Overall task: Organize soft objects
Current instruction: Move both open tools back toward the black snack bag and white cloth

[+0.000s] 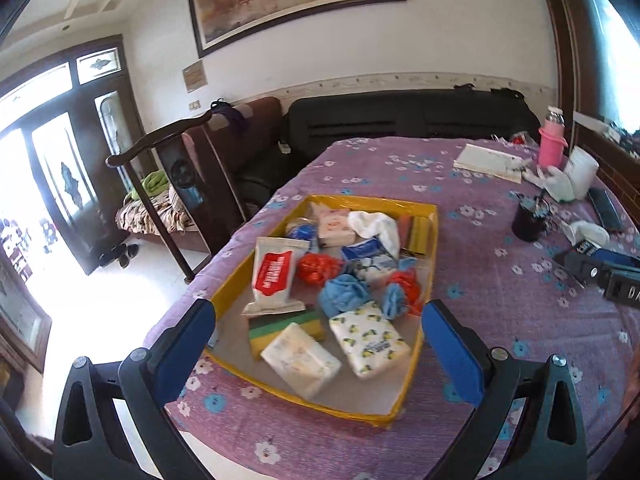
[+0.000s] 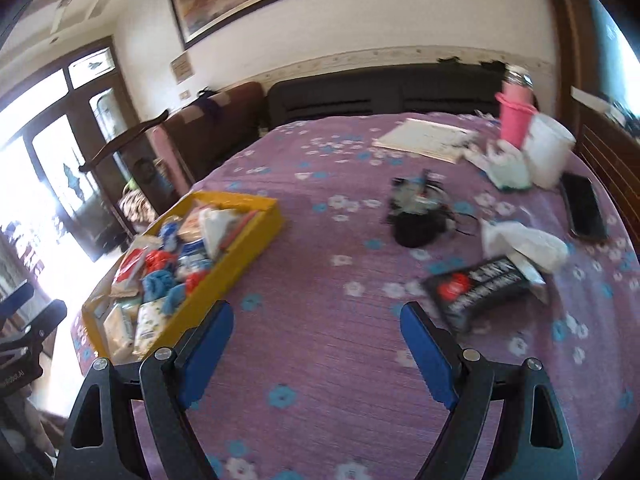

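Yellow tray [image 1: 430,240] at the table's left edge already holds tissue packs [image 1: 370,338], sponges and cloths, while a black packet [image 2: 478,290] remains near right, and both the left gripper [image 1: 320,344] and right gripper [image 2: 316,346] hover spread and empty.

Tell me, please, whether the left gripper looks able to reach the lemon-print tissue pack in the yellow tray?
Probably yes: the left gripper is open and empty, and the lemon-print tissue pack lies uncovered at the yellow tray's near end.
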`<state>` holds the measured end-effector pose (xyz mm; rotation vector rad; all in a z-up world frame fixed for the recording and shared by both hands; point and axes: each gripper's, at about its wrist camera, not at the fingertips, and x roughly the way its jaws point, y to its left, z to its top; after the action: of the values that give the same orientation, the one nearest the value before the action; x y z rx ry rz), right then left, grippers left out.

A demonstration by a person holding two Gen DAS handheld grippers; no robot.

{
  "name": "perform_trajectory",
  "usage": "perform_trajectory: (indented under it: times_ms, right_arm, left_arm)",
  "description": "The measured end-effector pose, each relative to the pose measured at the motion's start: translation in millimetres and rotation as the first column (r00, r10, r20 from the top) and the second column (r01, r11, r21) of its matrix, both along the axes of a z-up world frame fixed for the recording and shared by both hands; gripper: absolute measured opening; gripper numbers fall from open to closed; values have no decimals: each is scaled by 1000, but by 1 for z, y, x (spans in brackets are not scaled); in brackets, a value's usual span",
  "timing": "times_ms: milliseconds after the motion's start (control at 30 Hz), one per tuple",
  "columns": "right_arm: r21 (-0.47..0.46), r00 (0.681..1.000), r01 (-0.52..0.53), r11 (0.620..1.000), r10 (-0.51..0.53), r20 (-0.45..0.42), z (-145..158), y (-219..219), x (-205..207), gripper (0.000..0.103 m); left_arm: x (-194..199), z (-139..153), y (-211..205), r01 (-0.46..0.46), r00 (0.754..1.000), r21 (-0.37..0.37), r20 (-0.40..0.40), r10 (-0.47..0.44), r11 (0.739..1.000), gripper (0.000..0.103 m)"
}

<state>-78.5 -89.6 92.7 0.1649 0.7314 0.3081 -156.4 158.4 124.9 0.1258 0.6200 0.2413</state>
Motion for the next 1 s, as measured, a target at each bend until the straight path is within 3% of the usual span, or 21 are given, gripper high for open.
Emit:
perform_trajectory:
  times_ms: [333, 533, 633, 800, 867, 1000]
  right_arm:
    - [27, 979, 200, 979, -199, -31, -11, -101, 12, 89]
    - [43, 922, 380, 924, -375, -93, -19, -177, 36, 88]
    - [47, 908, 408, 912, -400, -123, -21, -194, 50, 88]
    - [91, 941, 317, 944, -301, -156, -22, -176, 69, 88]
    - [65, 954, 261, 963, -247, -172, -29, -157, 82, 86]
    - [-47, 954, 197, 979, -202, -223, -47, -113, 106, 58]
  left_arm:
    - [18, -13, -34, 89, 994, -13, -67, -89, 996, 103]
    - [24, -22, -49, 183, 978, -65, -87, -188, 981, 103]
    - [28, -27, -54, 215, 969, -96, -100, -224, 972, 103]
    - [31, -31, -55, 227, 965, -118, -103, -239, 967, 103]
    - [32, -31, -52, 226, 965, -131, -104, -240, 965, 103]
    - [31, -31, -48, 223, 965, -162, -104, -242, 961, 103]
